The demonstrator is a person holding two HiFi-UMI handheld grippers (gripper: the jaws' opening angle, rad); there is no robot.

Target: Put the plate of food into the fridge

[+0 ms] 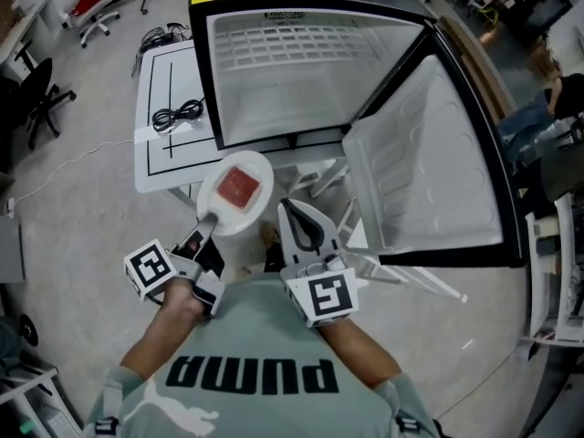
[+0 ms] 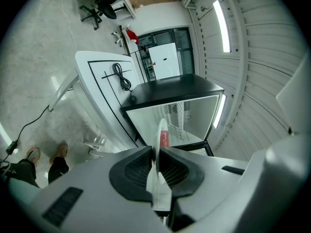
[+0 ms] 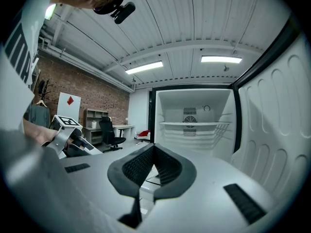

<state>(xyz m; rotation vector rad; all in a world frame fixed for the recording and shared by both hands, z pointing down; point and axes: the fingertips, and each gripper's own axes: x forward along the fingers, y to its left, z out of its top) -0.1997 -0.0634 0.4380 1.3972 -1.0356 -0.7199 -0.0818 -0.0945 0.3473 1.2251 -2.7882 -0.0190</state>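
Between tight left fingers point(image 2: 133, 171), the plate point(image 2: 159, 132).

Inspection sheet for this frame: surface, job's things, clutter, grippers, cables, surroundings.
Surface: white table with black lines, left of the black fridge.
Job's things: round white plate carrying red square food; fridge door open.
Clutter: nothing seen.
Grippers: left gripper shut on the plate's rim; right gripper shut, holding nothing.
Cables: bundled black cable on the table; thin white cable on the floor.
Surroundings: black office chair, grey floor.
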